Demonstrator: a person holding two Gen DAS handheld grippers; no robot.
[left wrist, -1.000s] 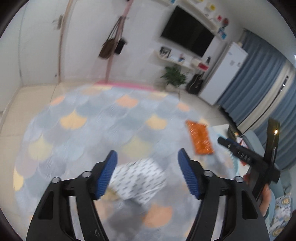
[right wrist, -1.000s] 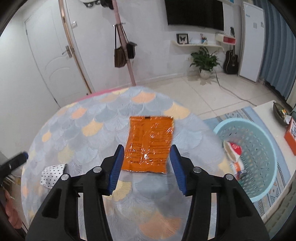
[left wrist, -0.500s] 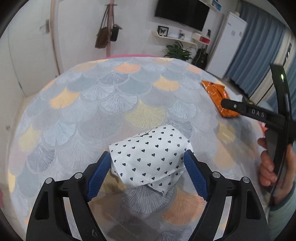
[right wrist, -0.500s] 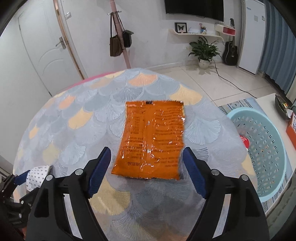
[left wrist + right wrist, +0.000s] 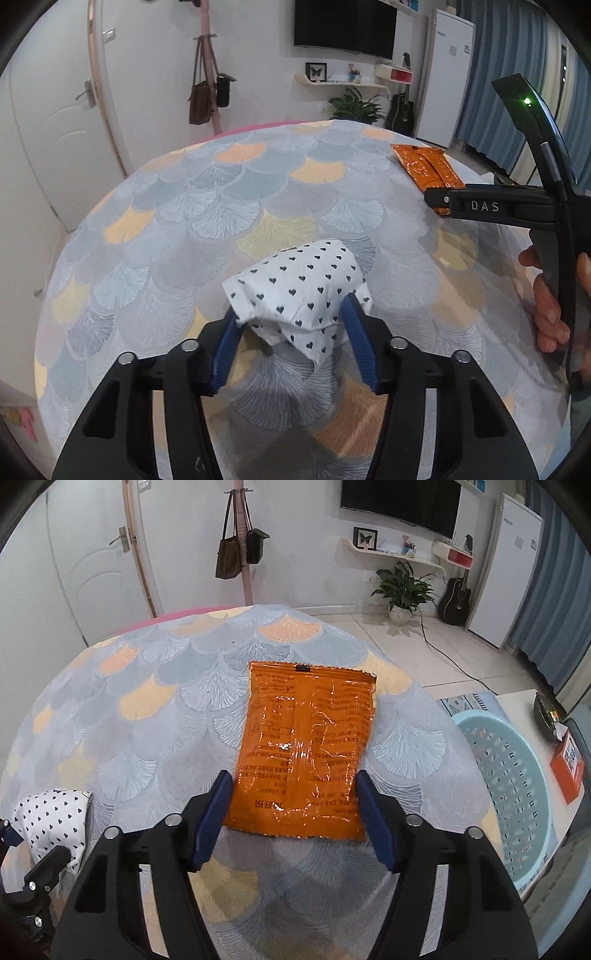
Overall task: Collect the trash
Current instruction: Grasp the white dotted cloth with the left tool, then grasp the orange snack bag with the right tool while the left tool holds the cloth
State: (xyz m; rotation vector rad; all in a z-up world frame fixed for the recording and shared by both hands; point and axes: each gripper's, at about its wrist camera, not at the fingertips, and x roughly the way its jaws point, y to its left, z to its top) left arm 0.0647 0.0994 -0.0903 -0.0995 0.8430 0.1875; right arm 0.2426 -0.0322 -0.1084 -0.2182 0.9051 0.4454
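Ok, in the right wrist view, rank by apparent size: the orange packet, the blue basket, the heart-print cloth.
1. orange packet, though nearness to the camera inflates it
2. blue basket, partly cut off, so close to unsure
3. heart-print cloth, clearly smallest and partly hidden

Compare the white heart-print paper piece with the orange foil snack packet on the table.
The white heart-print paper piece is crumpled and domed; the orange foil snack packet lies flat. The paper is matte with dark hearts; the packet is glossy with printed text. Both rest on the fan-patterned tablecloth, each between a gripper's blue pads.
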